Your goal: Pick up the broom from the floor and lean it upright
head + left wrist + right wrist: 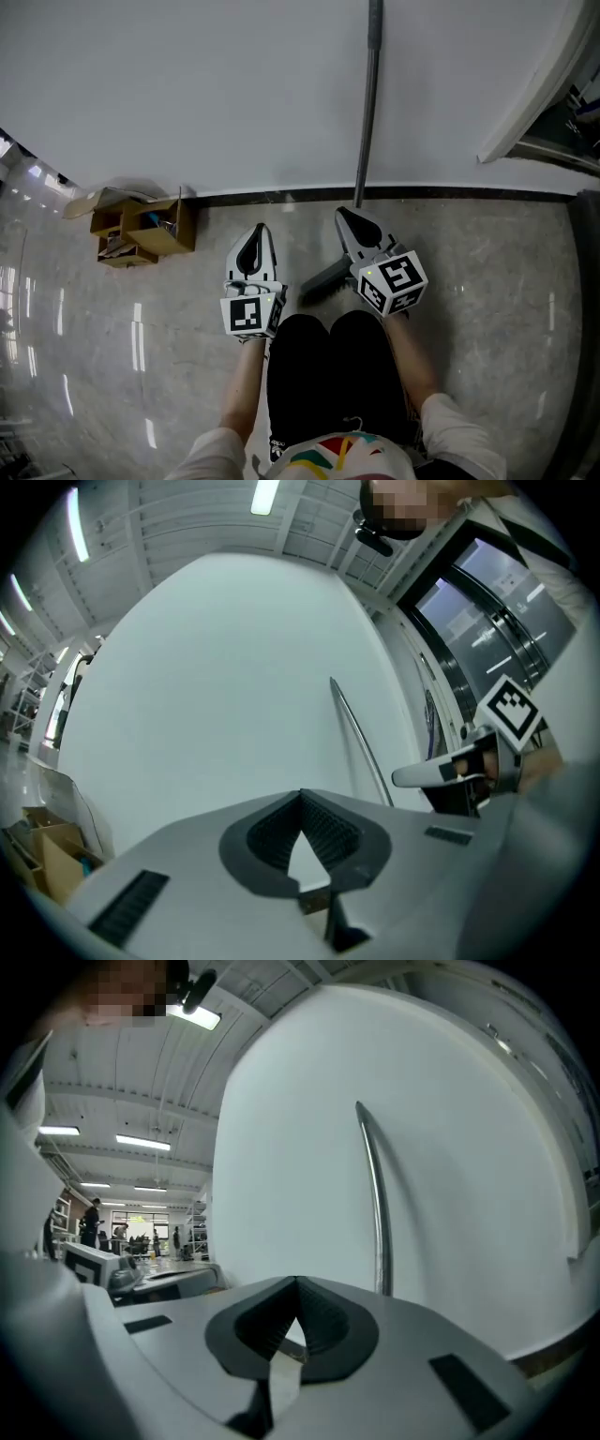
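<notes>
The broom stands upright against the white wall. Its metal handle [367,103] runs up out of the head view, and its dark head [323,279] rests on the floor by the baseboard. My right gripper [347,217] hovers just in front of the handle's lower end, shut, with nothing between its jaws. My left gripper [254,234] hangs to its left, also shut and empty. The handle [358,738] shows against the wall in the left gripper view, beside the right gripper [412,776]. In the right gripper view the handle [378,1204] rises just beyond the closed jaws.
Open cardboard boxes [141,230] sit on the floor against the wall at the left. A dark baseboard [469,194] runs along the wall foot. A white door frame [534,103] stands at the far right. The person's black trouser legs [328,375] are below the grippers.
</notes>
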Action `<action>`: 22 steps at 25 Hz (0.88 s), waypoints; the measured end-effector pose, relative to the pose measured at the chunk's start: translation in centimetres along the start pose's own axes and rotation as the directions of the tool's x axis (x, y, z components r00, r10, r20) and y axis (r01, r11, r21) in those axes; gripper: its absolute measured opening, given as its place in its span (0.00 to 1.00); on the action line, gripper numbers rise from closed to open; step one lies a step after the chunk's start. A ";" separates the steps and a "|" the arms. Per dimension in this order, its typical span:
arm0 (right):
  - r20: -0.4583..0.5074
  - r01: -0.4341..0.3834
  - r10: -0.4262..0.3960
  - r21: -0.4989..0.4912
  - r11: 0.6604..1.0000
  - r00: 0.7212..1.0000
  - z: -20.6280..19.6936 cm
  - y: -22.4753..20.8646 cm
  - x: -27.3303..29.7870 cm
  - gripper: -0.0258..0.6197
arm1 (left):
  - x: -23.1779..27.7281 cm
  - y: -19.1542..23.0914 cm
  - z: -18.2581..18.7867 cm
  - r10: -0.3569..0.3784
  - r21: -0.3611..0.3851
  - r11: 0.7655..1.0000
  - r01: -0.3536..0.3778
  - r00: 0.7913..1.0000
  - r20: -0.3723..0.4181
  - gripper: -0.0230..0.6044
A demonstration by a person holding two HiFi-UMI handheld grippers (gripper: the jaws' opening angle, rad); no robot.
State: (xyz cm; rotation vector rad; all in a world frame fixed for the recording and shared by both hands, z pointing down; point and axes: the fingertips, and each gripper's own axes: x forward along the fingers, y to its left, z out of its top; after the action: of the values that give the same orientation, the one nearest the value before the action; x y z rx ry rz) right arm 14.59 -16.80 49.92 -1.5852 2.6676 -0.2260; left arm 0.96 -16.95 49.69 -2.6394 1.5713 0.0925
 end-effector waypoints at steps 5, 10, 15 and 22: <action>-0.077 -0.054 0.053 -0.017 0.998 0.996 -9.3 -1.4 3.0 0.06 | 2.9 2.5 -9.5 0.027 0.013 1.000 -0.026 0.998 -0.055 0.11; -0.221 -0.058 0.065 0.039 0.998 0.973 -19.6 -1.5 3.0 0.06 | 1.8 1.8 -17.3 0.050 -0.055 0.997 -0.058 0.989 -0.138 0.11; -0.268 -0.052 0.061 0.041 0.998 0.962 -14.8 -0.5 2.9 0.06 | 1.9 2.1 -12.4 0.063 -0.069 0.995 -0.076 0.983 -0.174 0.11; -0.255 0.004 0.002 0.023 1.000 0.967 15.5 2.5 0.6 0.06 | 2.9 2.7 18.9 0.098 -0.066 0.992 -0.109 0.983 -0.155 0.11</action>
State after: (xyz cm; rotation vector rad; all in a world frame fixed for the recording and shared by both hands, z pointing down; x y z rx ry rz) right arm 13.65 -17.78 34.31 -1.6534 2.8369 -0.4913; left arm -0.31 -19.04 30.49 -2.6767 1.7856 -0.0463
